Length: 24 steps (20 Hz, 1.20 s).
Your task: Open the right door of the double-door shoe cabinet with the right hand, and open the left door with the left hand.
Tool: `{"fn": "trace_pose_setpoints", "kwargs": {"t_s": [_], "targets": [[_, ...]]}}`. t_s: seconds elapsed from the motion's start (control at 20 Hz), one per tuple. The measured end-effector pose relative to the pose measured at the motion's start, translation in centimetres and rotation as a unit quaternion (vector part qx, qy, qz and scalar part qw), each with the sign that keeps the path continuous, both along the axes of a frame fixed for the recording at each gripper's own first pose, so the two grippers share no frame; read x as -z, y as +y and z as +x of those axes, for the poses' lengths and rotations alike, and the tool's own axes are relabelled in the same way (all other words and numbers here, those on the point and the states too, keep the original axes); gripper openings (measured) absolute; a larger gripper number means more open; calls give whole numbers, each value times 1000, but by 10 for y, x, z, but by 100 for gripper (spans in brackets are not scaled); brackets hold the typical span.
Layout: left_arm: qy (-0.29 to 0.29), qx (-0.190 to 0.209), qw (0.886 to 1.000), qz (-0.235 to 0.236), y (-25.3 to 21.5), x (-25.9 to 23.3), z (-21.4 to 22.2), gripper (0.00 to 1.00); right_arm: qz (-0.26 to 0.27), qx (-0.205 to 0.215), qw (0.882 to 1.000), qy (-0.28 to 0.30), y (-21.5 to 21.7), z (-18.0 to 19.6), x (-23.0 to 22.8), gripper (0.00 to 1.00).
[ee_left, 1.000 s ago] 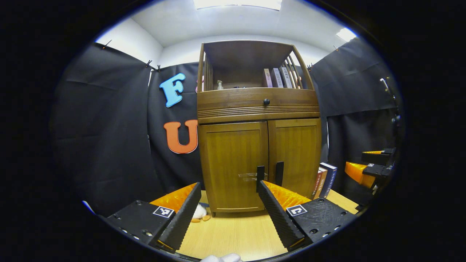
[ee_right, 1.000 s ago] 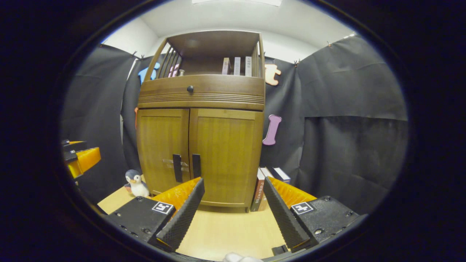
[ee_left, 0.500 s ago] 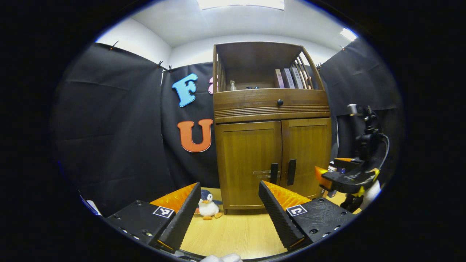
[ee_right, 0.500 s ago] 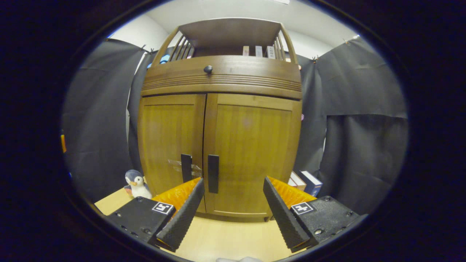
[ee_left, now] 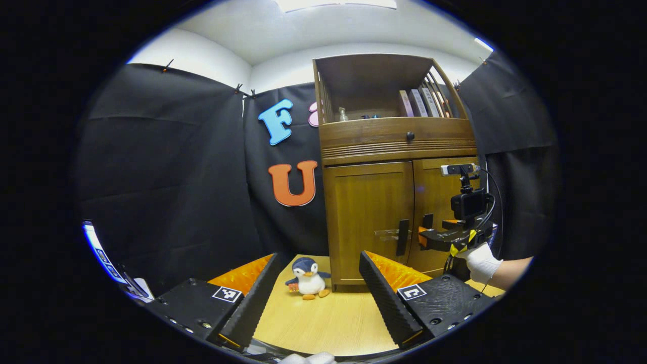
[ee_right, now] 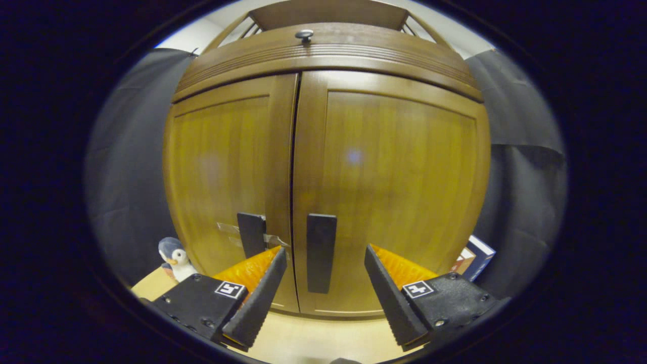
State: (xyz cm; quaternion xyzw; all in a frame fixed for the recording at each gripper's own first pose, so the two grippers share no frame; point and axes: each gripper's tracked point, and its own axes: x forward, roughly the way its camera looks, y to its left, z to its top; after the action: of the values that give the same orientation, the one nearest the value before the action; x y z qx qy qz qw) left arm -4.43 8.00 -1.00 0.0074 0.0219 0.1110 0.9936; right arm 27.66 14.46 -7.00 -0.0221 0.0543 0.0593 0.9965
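The brown wooden shoe cabinet stands on the table with both doors shut. In the right gripper view the right door looms close, and its dark vertical handle shows in the gap between the fingers of my open right gripper. The left door with its handle is just to the left. In the left gripper view my left gripper is open and empty, well back from the left door. The right gripper, held by a gloved hand, is at the handles.
A small penguin plush sits on the wooden table by the cabinet's left corner. Books lean beside the cabinet's right side. Above the doors is a drawer with a knob and an open shelf with books.
The right gripper has moved in close to the cabinet, bringing the right door's handle between its fingers. The left gripper has drifted left and back, so the cabinet sits further right in its view.
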Motion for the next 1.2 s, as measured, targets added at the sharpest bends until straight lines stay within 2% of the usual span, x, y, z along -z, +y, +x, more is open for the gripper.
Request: {"fn": "trace_pose_setpoints", "kwargs": {"t_s": [0.15,0.35,0.55,0.6,0.8,0.85,0.9,1.05,1.2], "targets": [[9,-12,1000,-4,5,5,1,96,5,-3,1000,19,6,17,10,90],[15,-21,1000,-10,5,6,0,96,15,-12,999,45,16,28,22,69],[12,-25,1000,-12,7,6,0,96,24,5,998,52,9,37,28,41],[12,-26,1000,-12,7,6,-1,96,21,5,998,53,8,36,29,37],[2,-22,1000,-15,6,4,-3,96,18,0,998,62,7,34,31,32],[-2,-21,1000,-15,5,3,-4,100,19,-3,998,65,8,33,31,30],[-4,-19,1000,-17,5,2,-4,96,19,-6,998,67,7,31,31,29],[-5,-10,1000,-22,0,4,-8,96,13,-16,997,70,5,24,33,28],[-4,-2,1000,-18,-3,5,-11,96,11,-21,997,69,-5,-9,35,27]]}}
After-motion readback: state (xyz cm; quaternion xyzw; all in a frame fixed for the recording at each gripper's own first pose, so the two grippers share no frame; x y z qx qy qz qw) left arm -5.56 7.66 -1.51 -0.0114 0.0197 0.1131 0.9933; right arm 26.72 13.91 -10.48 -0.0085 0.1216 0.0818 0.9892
